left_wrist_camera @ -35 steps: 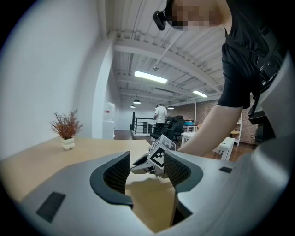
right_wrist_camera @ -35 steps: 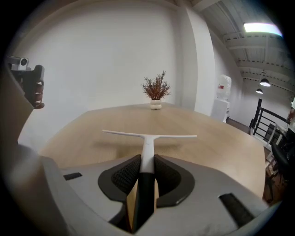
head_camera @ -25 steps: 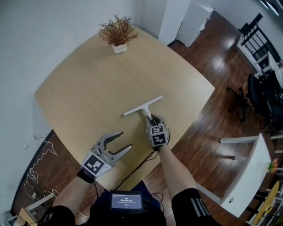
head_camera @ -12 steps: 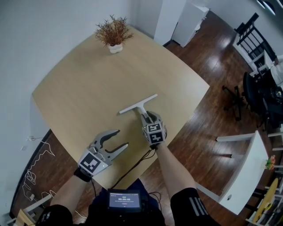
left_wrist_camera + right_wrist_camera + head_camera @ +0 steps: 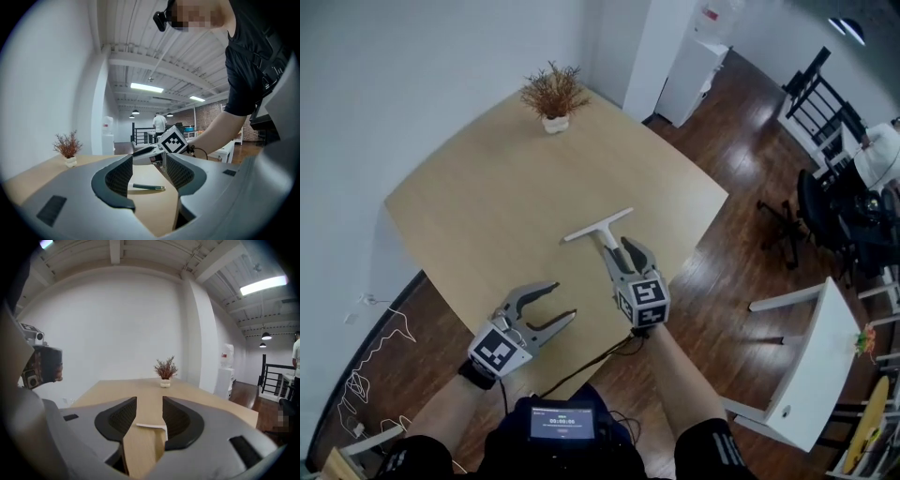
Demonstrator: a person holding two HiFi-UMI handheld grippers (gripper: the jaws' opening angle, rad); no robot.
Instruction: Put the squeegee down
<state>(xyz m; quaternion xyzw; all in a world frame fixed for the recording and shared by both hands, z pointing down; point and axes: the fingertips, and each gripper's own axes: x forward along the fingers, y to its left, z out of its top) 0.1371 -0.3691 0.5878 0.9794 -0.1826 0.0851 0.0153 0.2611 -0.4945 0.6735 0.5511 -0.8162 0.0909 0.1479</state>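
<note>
Squeegee (image 5: pixel 598 228) lies flat on table (image 5: pixel 487 206). Right tool (image 5: pixel 628 251) opening, jaws gripping nothing, just clear of its handle; left tool (image 5: pixel 562 302) open, empty. Risk: a low pullback could clip the handle and drag it edgeward.

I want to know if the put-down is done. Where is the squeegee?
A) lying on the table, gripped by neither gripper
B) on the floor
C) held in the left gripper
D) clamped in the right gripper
A: the squeegee lies flat on the table, and the right gripper, jaws opening, presses on nothing.
</note>
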